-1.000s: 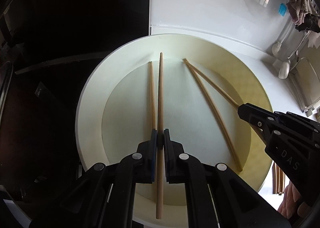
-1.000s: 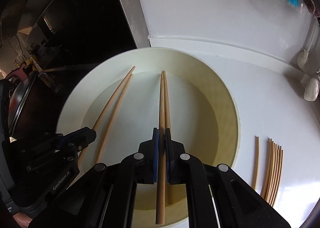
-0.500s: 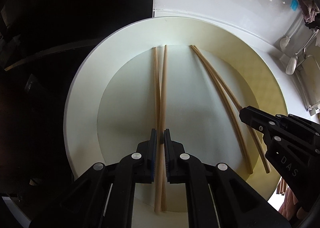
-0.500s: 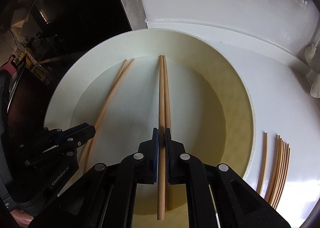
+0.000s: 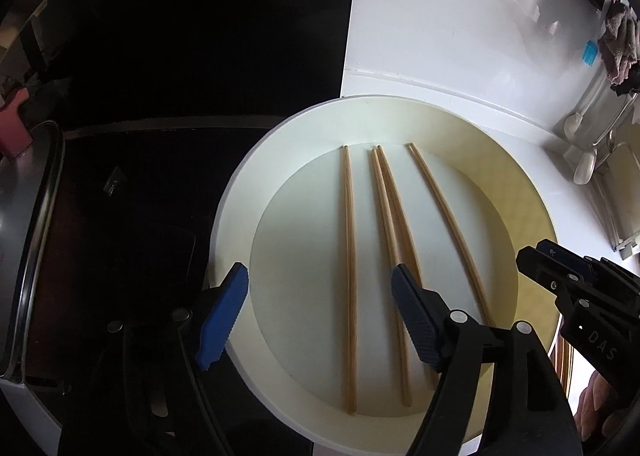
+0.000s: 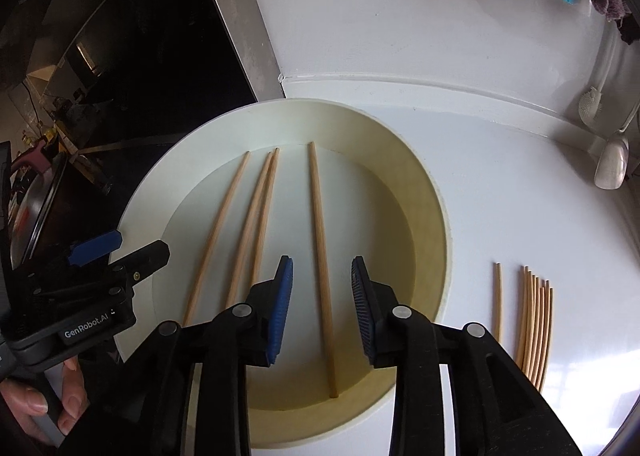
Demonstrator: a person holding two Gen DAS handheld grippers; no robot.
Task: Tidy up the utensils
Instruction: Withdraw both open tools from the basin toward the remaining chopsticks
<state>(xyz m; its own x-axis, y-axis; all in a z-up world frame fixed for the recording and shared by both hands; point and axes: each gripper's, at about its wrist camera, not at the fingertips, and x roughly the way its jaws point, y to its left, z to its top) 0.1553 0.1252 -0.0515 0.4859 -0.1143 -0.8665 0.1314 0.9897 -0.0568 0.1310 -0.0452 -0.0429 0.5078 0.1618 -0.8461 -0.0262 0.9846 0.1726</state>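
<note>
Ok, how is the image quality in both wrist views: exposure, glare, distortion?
Left wrist view: the left half is nearly black, the bowl well lit, and straight chopsticks bow slightly. Right wrist view: window glare washes out the counter at lower right, and the fisheye curves the loose chopsticks.

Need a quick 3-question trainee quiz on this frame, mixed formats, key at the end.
1. True or false: the left gripper is shut on a chopstick.
2. How many chopsticks lie in the round basin?
3. The bundle of chopsticks on the white counter lies: A) inside the basin B) outside it, on the right gripper's side C) on the dark stove.

Key: 1 false, both grippers are open, empty. 2 four. 3 B.
</note>
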